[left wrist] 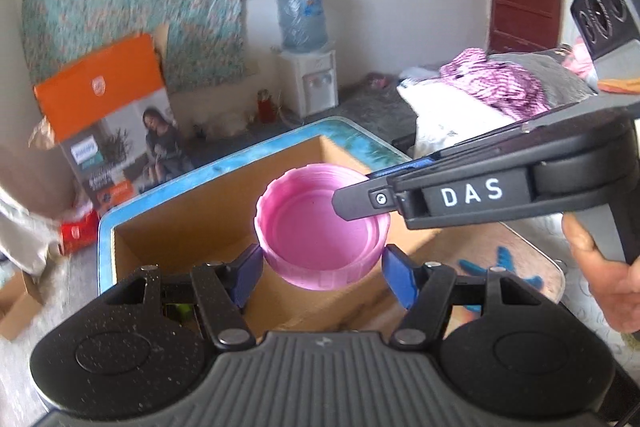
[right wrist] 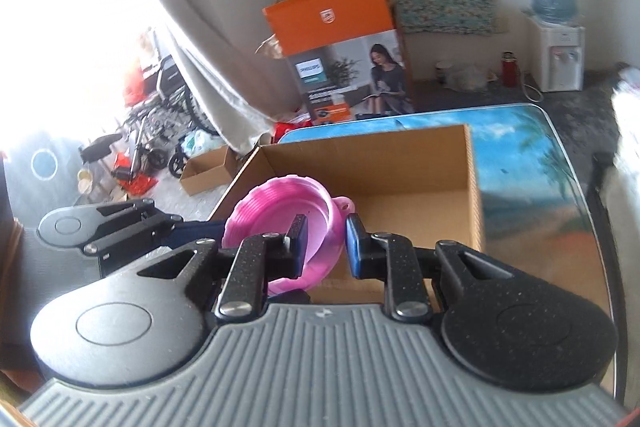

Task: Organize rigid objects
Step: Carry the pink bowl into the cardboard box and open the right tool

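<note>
Pink ridged plastic lid (left wrist: 322, 231), hollow side up, tilted, over open brown cardboard box (right wrist: 404, 163).

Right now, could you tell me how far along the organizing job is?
Done: nothing shows inside the cardboard box yet. In hand: the pink lid hangs above the box, between the left gripper pads, with the right gripper straddling its rim. Left: lowering it into the box and releasing.

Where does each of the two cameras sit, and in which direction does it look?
Left wrist: on the left gripper, looking forward over the cardboard box; the right gripper and the person's hand show.
Right wrist: on the right gripper, looking over the box; the left gripper shows.
Shared: the pink lid, the box, the table.
</note>
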Tool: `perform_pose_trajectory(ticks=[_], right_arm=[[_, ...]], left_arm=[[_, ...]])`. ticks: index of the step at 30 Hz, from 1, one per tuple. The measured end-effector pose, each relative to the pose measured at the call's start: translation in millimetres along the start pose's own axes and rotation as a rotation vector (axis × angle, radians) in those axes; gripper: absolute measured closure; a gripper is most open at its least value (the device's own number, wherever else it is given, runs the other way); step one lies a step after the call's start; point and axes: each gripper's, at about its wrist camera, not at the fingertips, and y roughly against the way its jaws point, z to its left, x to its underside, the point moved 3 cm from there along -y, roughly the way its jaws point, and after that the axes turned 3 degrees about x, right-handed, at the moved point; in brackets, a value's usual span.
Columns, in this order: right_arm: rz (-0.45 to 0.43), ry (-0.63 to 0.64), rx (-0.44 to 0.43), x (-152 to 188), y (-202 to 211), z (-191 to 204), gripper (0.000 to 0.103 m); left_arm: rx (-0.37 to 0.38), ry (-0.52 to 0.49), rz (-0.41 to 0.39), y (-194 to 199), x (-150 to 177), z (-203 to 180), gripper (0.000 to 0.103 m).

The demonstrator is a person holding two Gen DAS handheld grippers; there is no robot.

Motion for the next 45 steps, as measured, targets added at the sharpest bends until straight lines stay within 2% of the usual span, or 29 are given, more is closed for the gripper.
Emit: perform_pose_trajectory(ticks=[5,8,14,18,22,26,33,37,42,44,45], right_arm=[[0.108,0.012,-0.026,-40,-64,-3,0.084],[0.213,0.002,-0.030,-48,-103,-13,0.084],[0.447,-0.041,-0.048,-26,-169,-29,0.084],[0.568,-0.040,-0.048,-2,-193,-29,0.084],[0.651,-0.010,-0.039,12,-207,-23,0.082],[0.703,0.007,-0.036,19,-215,-20,0.082],[0.676,-0.006,-0.047,10,-221,-29,0.081],[0.612,-0.047,-0.074,2,-206,-35,0.080],[0.440,-0.122,-0.099,-15,-159,-44,0.073],[0.351,-0.143,-0.108,-18,-130,-47,0.068],[0.311,-0.153,-0.112,-19,-115,-48,0.061]], left_arm=[[0.008,0.061,0.114,-40,-16,41,0.036],[0.029,0.109,0.200,-66,-14,59,0.036],[0.073,0.158,0.383,-112,6,79,0.036],[0.111,0.199,0.482,-131,21,85,0.036],[0.143,0.234,0.547,-140,29,90,0.036],[0.153,0.246,0.567,-140,31,92,0.033],[0.129,0.261,0.551,-130,29,95,0.031],[0.107,0.259,0.511,-115,23,95,0.029],[0.076,0.221,0.412,-84,10,86,0.025],[0.073,0.205,0.362,-64,6,83,0.022],[0.073,0.201,0.335,-55,4,80,0.020]])
